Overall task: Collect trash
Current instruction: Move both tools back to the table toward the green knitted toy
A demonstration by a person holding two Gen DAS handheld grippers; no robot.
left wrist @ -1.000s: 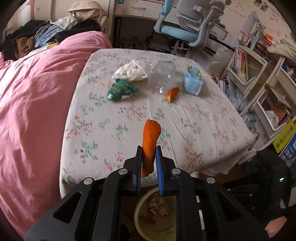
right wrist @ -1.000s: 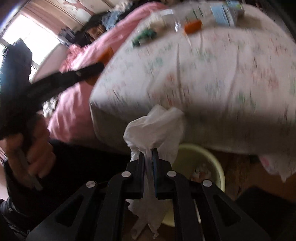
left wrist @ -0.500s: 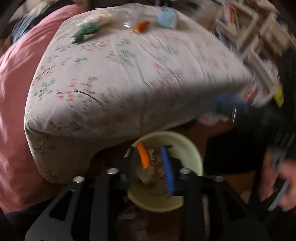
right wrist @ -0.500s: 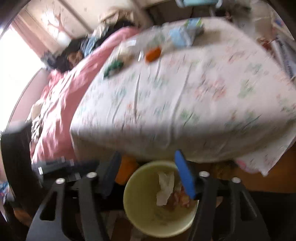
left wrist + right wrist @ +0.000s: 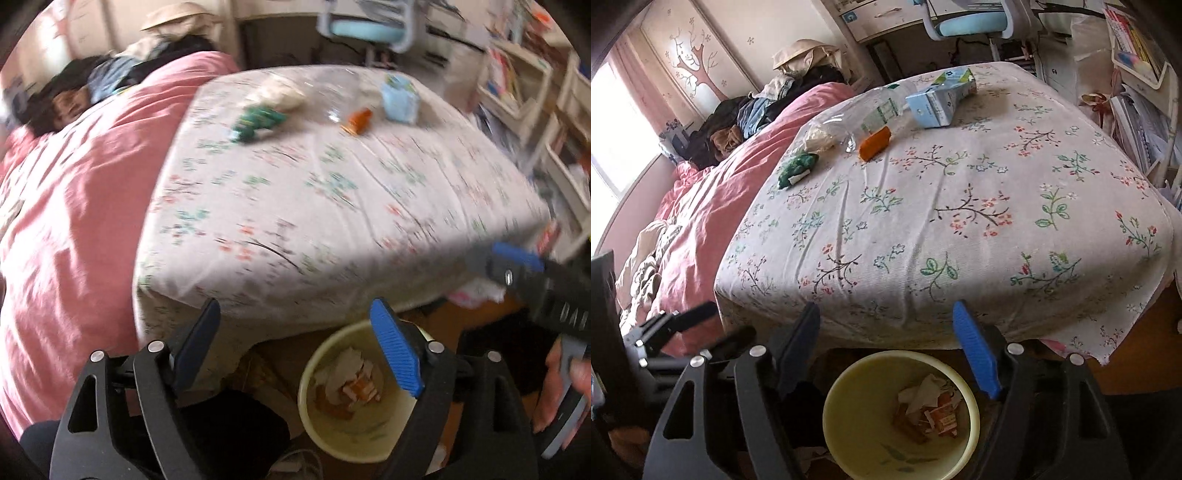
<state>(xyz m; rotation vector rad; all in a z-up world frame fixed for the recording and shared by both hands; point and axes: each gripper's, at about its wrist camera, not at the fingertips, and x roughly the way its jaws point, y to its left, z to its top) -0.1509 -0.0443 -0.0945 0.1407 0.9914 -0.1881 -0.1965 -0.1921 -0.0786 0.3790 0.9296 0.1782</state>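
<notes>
Both grippers spread wide and empty over the bin, low centre of each frame.
Left gripper (image 5: 295, 347) and right gripper (image 5: 890, 347): jaws wide apart. Round pale-yellow plastic bin (image 5: 849, 435) holds crumpled white tissue (image 5: 919, 393) and orange wrappers (image 5: 942, 417). Farther, upper centre on the floral sheet (image 5: 960, 206): green packet (image 5: 796, 170), orange wrapper (image 5: 874, 143), clear bottle (image 5: 871, 110), blue carton (image 5: 940, 98).

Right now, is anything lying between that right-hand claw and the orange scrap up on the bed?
Nothing visible. Between the open right gripper and the orange scrap lies only bare flowered sheet; the clear bottle and blue carton lie just behind it.
</notes>
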